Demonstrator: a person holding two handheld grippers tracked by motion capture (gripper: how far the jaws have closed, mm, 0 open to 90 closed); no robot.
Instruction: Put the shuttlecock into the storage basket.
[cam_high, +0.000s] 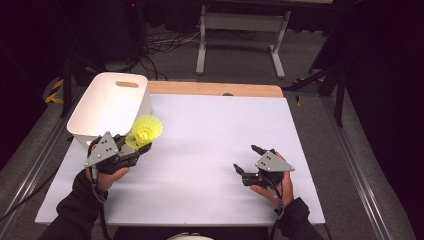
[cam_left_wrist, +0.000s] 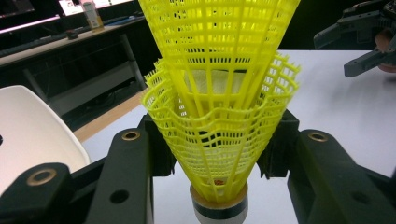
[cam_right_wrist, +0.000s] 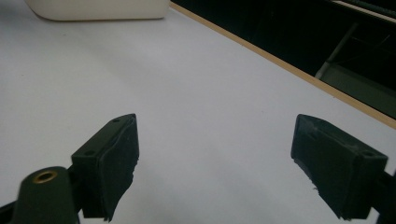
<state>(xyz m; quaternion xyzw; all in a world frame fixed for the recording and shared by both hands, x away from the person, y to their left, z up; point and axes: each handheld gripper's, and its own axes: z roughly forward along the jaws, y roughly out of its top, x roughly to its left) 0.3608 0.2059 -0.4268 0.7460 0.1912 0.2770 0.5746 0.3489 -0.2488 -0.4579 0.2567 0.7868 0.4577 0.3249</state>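
Two nested yellow shuttlecocks (cam_left_wrist: 219, 126) sit clamped in the left hand-held gripper (cam_high: 134, 150); the right hand-held gripper (cam_right_wrist: 215, 163) gapes, holding nothing.

white-topped table (cam_high: 210, 145) carries a white bin (cam_high: 111, 107) at its far-left corner.

From the high view we look forward and down over the whole counter (cam_high: 220, 150). The left gripper view sits very close behind a yellow shuttlecock (cam_left_wrist: 219, 116), facing across the counter toward the right. The right gripper view looks low along the counter toward the white bin (cam_right_wrist: 98, 10), which the high view shares (cam_high: 110, 107).
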